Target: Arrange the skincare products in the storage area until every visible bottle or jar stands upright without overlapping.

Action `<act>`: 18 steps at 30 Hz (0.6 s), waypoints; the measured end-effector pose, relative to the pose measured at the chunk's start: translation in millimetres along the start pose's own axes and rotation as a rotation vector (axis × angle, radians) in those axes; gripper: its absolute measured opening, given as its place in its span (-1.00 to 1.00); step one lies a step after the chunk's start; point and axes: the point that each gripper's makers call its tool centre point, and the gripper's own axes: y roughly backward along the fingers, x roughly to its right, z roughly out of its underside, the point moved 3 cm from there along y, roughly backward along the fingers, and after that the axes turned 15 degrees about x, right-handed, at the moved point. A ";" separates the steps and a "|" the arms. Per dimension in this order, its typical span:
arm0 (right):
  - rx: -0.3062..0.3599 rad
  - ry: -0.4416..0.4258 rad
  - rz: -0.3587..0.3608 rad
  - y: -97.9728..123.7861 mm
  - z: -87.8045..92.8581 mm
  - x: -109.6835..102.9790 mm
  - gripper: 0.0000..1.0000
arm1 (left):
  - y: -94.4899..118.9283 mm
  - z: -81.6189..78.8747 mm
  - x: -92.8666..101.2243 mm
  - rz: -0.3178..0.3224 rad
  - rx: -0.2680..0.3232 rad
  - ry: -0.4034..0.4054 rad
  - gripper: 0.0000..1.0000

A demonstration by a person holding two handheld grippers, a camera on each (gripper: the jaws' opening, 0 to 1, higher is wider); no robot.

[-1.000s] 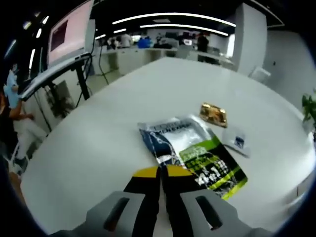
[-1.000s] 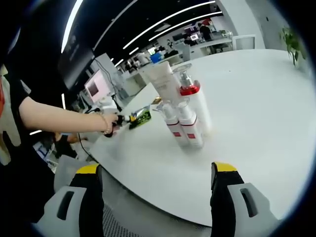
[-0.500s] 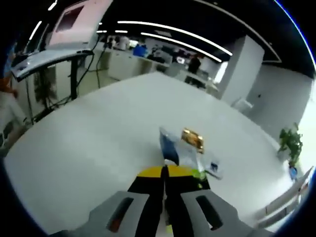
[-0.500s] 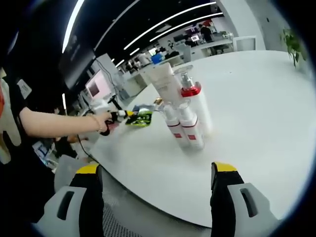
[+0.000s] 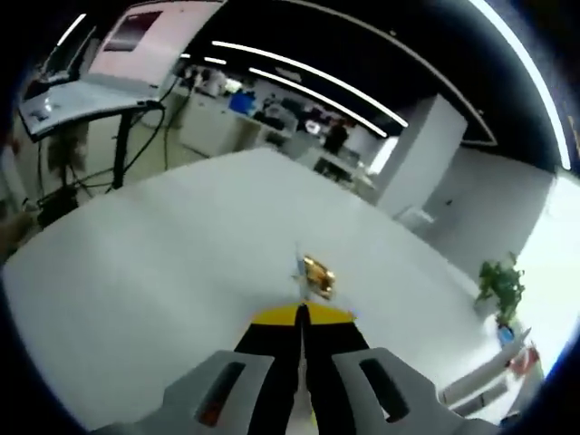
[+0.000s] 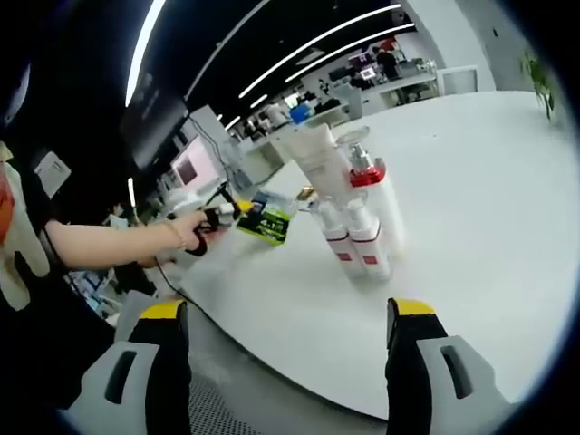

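My left gripper (image 5: 301, 314) is shut on a green and blue sachet; in the left gripper view the jaws hide nearly all of it. In the right gripper view the sachet (image 6: 266, 220) hangs above the white table (image 6: 471, 172), held out by the left gripper (image 6: 228, 212) in a person's hand. To its right several bottles stand upright in a tight group: a white tube (image 6: 313, 161), a pump bottle with a red collar (image 6: 370, 181) and two small red-banded bottles (image 6: 352, 243). My right gripper (image 6: 290, 317) is open, empty, near the table's front edge.
A small gold packet (image 5: 317, 275) lies on the table (image 5: 136, 272) just past the left jaws. A monitor on a stand (image 5: 136, 41) rises at the far left. A potted plant (image 5: 498, 285) is beyond the table's right side. Office desks fill the background.
The left gripper has lifted the sachet off the table and carried it toward the bottles. The right gripper has stayed open and barely moved.
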 end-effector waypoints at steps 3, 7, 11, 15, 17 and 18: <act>0.008 0.004 -0.012 -3.4 -4.1 -2.0 0.76 | 10.3 -9.4 15.6 0.024 0.034 0.091 -0.98; 0.062 -0.058 -0.063 -14.9 -12.5 -17.5 0.72 | 20.8 -13.4 30.8 0.071 0.047 0.138 -0.98; 0.027 -0.030 -0.134 -23.5 -7.0 -36.3 0.70 | 26.7 -20.7 30.7 0.098 0.068 0.194 -0.98; 0.027 -0.048 -0.178 -27.9 -5.7 -47.0 0.69 | 38.4 -22.0 39.3 0.126 0.071 0.238 -0.98; 0.024 -0.053 -0.196 -29.2 -4.5 -50.2 0.67 | 42.9 -21.4 44.0 0.143 0.067 0.236 -0.98; 0.016 -0.052 -0.207 -30.3 -2.9 -52.2 0.67 | 45.1 -21.0 46.0 0.150 0.067 0.239 -0.98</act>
